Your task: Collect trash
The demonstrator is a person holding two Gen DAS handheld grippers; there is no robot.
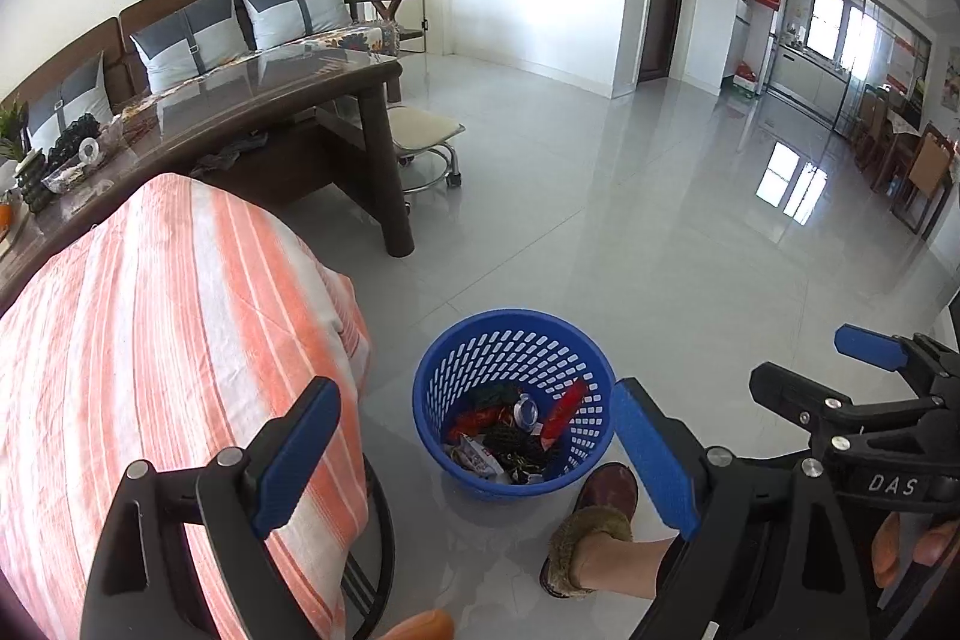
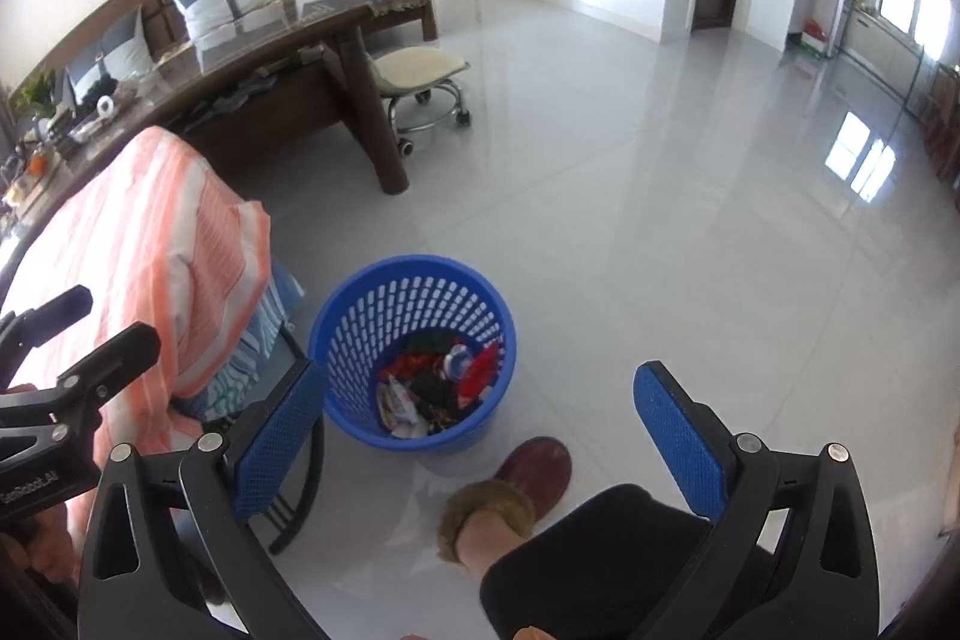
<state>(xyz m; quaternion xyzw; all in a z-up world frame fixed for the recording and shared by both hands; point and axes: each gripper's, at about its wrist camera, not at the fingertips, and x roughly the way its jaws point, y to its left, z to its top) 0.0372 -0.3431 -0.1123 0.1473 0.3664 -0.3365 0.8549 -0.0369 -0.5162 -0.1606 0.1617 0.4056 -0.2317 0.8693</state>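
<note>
So we've got both grippers spread wide with nothing in them: the left gripper [image 1: 477, 454] and the right gripper [image 2: 480, 436] are both hanging above the floor [image 1: 600, 232], pointed down at the blue basket [image 1: 432, 400]. The trash [image 1: 510, 430] sits in the bottom of that basket, a jumble of red wrappers, some dark stuff, a white packet and a round clear lid-looking thing. The basket stands on the tiles just right of the chair with the orange striped cloth [image 1: 150, 340], and our slippered foot [image 1: 600, 508] is right up against its near side. We can't spot any loose trash on the floor, so our guess is the collecting is mostly done, or the next bit is somewhere out of view, maybe up on the cluttered counter [image 1: 198, 124] far left. Main worry: that foot is close enough to nudge the light basket over as we step away, spilling everything. The tiles also look glossy, so it would probably slide easily.
</note>
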